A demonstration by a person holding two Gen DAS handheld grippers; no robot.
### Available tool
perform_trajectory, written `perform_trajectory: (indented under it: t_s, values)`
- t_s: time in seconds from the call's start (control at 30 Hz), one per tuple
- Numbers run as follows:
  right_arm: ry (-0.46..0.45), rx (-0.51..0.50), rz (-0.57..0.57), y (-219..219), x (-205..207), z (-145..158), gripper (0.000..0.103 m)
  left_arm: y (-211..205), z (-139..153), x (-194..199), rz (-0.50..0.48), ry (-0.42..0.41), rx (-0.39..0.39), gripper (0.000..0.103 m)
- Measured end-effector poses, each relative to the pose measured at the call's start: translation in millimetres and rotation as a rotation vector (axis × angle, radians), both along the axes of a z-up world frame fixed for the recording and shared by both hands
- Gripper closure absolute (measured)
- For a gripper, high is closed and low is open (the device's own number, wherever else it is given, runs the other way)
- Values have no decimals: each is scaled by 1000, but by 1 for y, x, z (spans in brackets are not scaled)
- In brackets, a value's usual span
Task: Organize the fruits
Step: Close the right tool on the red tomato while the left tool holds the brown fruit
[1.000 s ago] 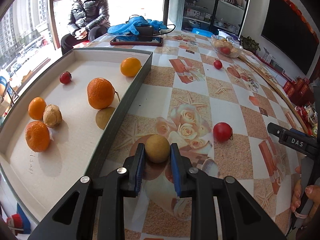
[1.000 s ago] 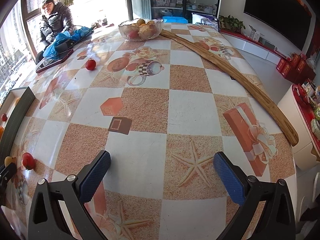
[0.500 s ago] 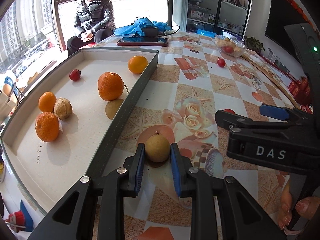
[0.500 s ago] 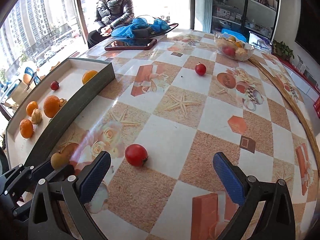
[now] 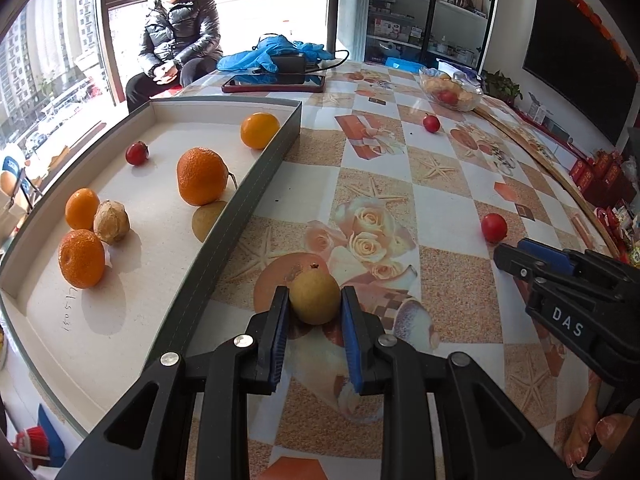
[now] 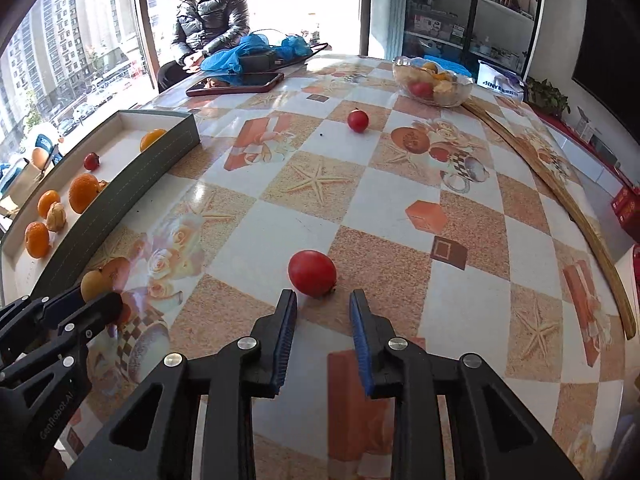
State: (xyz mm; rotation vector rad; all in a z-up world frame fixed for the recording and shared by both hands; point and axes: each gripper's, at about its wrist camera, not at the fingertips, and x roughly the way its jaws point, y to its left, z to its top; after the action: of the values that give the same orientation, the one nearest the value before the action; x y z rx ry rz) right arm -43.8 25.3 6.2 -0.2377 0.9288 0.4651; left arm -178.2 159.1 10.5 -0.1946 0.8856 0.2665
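Observation:
My left gripper (image 5: 314, 300) is shut on a small yellow-brown fruit (image 5: 314, 292), low over the table beside the grey tray (image 5: 256, 196). The tray holds several oranges, a small red fruit (image 5: 137, 153) and brownish fruits. A red tomato (image 6: 312, 273) lies on the table just past the fingertips of my right gripper (image 6: 323, 300). Its jaws are closing and stand narrow, with the tomato ahead of the pads and not pressed. A second red fruit (image 6: 357, 120) lies farther back. The right gripper (image 5: 520, 256) also shows in the left wrist view, short of the tomato (image 5: 494, 227).
A glass bowl (image 6: 434, 98) of fruit stands at the far side, beside a long wooden stick (image 6: 576, 208) along the right edge. A phone (image 6: 236, 83) and blue cloth (image 6: 248, 52) lie at the back. A person in a dark jacket (image 6: 208, 20) sits behind the table.
My right gripper swung left to the red tomato and its wide jaws came nearly together. The left gripper kept its hold on the yellow-brown fruit in place.

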Motion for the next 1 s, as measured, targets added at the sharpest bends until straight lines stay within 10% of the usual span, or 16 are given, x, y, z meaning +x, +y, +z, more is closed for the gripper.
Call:
perform_trajectory:
  t_s: [0.27, 0.3, 0.37, 0.6, 0.67, 0.8, 1.0]
  values:
    - [0, 61, -106, -67, -10, 3, 70, -15, 1, 7, -24, -10, 1, 75]
    - [8, 65, -93, -65, -8, 4, 64, -12, 1, 6, -16, -13, -9, 75]
    - [19, 69, -53, -55, -7, 5, 20, -8, 0, 6, 0, -9, 3, 75]
    - [-45, -7, 62, 3, -2, 10, 20, -2, -1, 6, 5, -3, 7, 72]
    - [-43, -26, 65, 14, 5, 6, 25, -3, -1, 9, -8, -3, 9, 62]
    - [-13, -10, 26, 15, 15, 0, 77, -4, -1, 12, -21, -1, 1, 58]
    - [2, 60, -60, -29, 6, 2, 77, 9, 0, 4, -29, -27, -85, 88]
